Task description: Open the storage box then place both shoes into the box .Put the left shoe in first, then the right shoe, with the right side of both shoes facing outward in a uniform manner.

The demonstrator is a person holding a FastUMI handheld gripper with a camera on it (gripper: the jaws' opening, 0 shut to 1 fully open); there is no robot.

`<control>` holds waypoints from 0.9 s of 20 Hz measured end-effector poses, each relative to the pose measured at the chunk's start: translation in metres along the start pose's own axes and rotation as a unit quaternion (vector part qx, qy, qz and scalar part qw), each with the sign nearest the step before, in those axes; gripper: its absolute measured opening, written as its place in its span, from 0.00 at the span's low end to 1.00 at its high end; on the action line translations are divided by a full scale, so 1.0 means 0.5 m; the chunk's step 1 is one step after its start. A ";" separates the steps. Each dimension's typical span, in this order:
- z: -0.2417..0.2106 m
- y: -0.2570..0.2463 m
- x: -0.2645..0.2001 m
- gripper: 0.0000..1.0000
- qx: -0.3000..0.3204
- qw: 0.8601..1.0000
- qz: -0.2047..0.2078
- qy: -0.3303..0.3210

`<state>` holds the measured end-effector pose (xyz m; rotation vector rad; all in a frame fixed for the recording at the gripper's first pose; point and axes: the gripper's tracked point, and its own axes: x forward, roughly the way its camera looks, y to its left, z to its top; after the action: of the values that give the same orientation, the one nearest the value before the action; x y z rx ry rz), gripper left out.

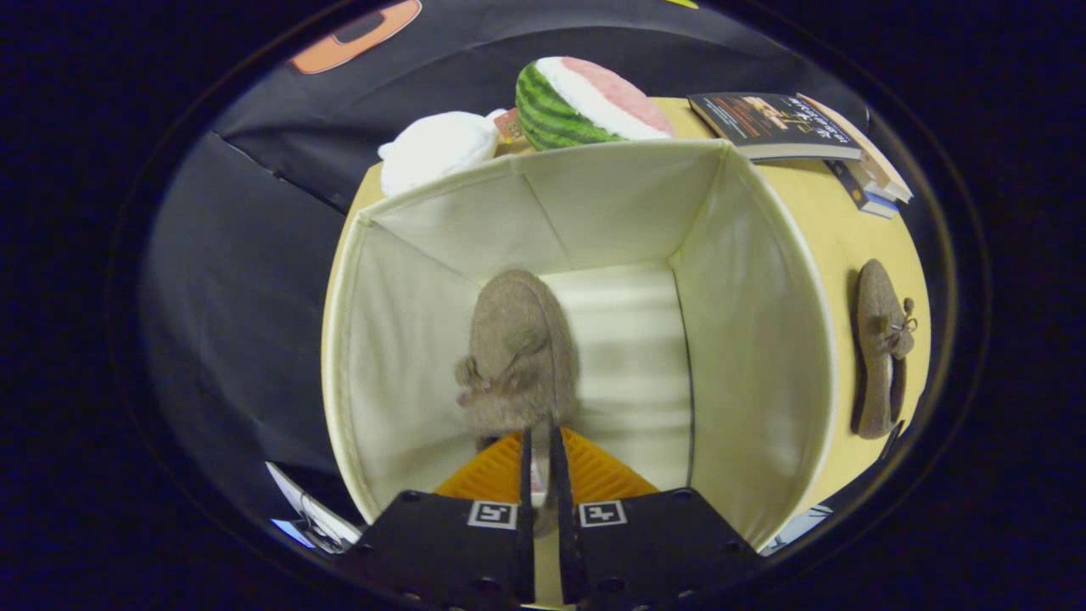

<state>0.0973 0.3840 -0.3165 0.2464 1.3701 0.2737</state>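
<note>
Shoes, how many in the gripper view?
2. One brown felt shoe is inside the open cream fabric box, pinched at its heel by the gripper. The other brown felt shoe lies on the yellow table beside the box.

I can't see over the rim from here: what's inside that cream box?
One brown shoe lies inside the box, against its left wall, with the jaws pinched on its heel end. The box floor beneath the shoe is covered. The second shoe lies outside on the table.

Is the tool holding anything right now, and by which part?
Yes. The tool is shut on the brown shoe, pinching its heel edge, inside the open box.
</note>
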 end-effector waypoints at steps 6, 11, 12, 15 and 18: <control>0.021 -0.008 -0.120 0.61 -0.066 0.997 0.010 -0.047; 0.033 -0.047 -0.244 0.97 -0.111 0.989 0.039 -0.085; 0.032 -0.064 -0.268 0.96 -0.112 0.989 0.042 -0.088; 0.039 -0.132 -0.328 0.96 -0.104 0.989 0.047 -0.092; 0.049 -0.224 -0.367 0.96 -0.101 0.990 0.044 -0.091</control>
<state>0.0942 0.2167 -0.1791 0.1588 1.1424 0.4512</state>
